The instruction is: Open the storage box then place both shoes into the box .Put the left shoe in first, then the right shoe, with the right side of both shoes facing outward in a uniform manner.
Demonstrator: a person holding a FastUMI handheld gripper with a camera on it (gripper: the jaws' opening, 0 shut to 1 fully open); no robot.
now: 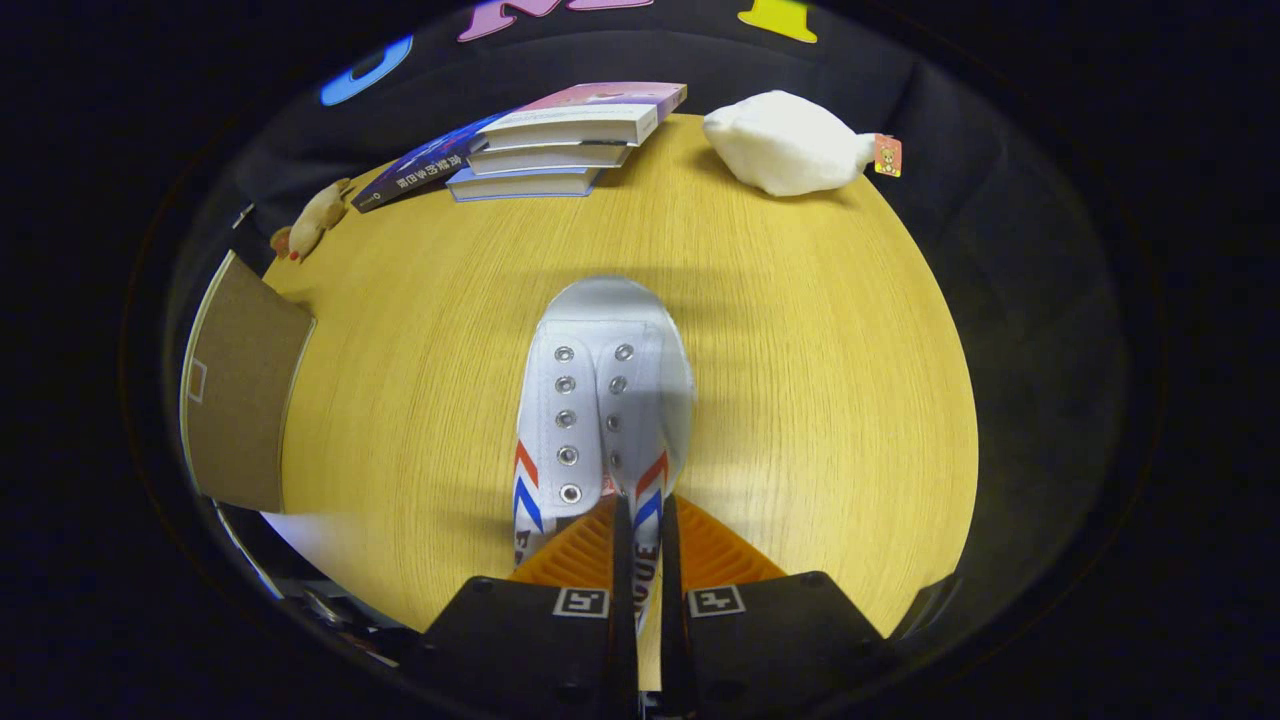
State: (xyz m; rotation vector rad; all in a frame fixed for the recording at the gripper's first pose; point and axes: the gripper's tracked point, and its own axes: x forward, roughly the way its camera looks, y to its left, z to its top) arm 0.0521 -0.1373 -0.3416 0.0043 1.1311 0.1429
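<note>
Gripper view looks down along the claw (640, 520) at a white shoe (600, 400), and the two fingers are pressed together on the shoe's side wall near the heel opening, with a strip of the red-and-blue striped canvas pinched between them. The grip sits at the collar, probably because that thin edge is the one part of the shoe narrow enough for the fingers to bite; it also leaves the whole body of the shoe hanging free ahead of them.

The shoe's long axis runs straight away from the fingers, toe cap farthest off and heel nearest, with the eyelet rows facing up. Whether the sole rests on the tabletop (820, 400) or is lifted just clear of it I cannot tell; a soft shadow lies beyond the toe. I also cannot say which shoe of the pair this is.

Off to the left of the fingers, at the tabletop's edge, stands a brown cardboard panel (240, 390), likely a flap or wall of the storage box, so the shoe would need to swing that way. Well beyond the toe lie a stack of books (560, 140), a white plush toy (785, 145) and a small tan toy (315, 220), all away from that path.
</note>
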